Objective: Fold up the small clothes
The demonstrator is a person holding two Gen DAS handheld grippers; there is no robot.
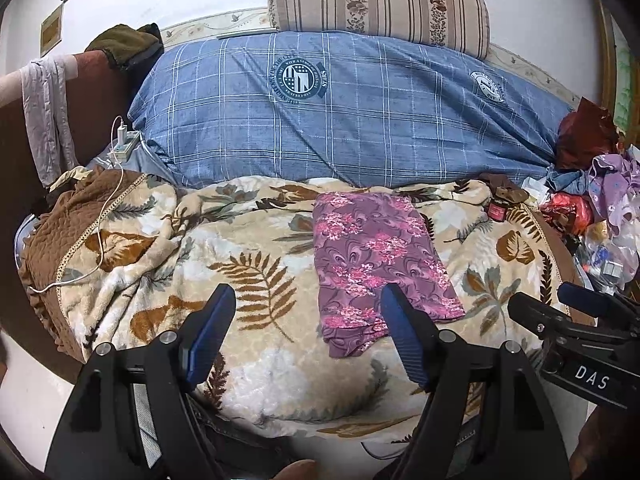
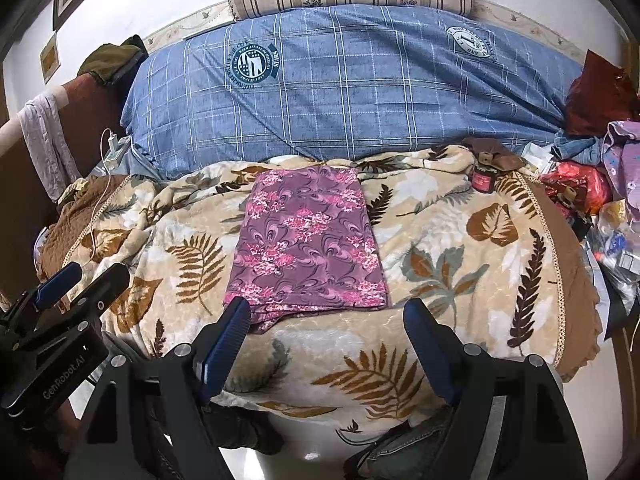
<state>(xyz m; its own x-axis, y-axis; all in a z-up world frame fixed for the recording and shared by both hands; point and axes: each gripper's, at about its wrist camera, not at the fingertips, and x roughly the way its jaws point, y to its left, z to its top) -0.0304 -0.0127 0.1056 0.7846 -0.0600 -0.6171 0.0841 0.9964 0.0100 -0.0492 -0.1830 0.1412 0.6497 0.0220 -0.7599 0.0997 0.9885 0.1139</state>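
Note:
A purple garment with pink flowers [image 1: 376, 256] lies folded into a flat rectangle on the leaf-patterned blanket [image 1: 256, 280]; it also shows in the right wrist view [image 2: 308, 244]. My left gripper [image 1: 306, 296] is open and empty, just in front of the garment's near left corner. My right gripper [image 2: 326, 308] is open and empty, at the garment's near edge, with its left fingertip [image 2: 236, 312] close to the near left corner. The right gripper also shows at the right edge of the left wrist view [image 1: 560, 300], and the left gripper at the left edge of the right wrist view [image 2: 80, 276].
A blue checked quilt [image 1: 340, 112] and a striped bolster [image 1: 380, 4] lie behind the garment. A pile of clothes and bags [image 1: 600, 200] sits at the right, with a small red jar [image 2: 483, 179]. A power strip [image 1: 126, 146] and white cable [image 1: 100, 224] lie left.

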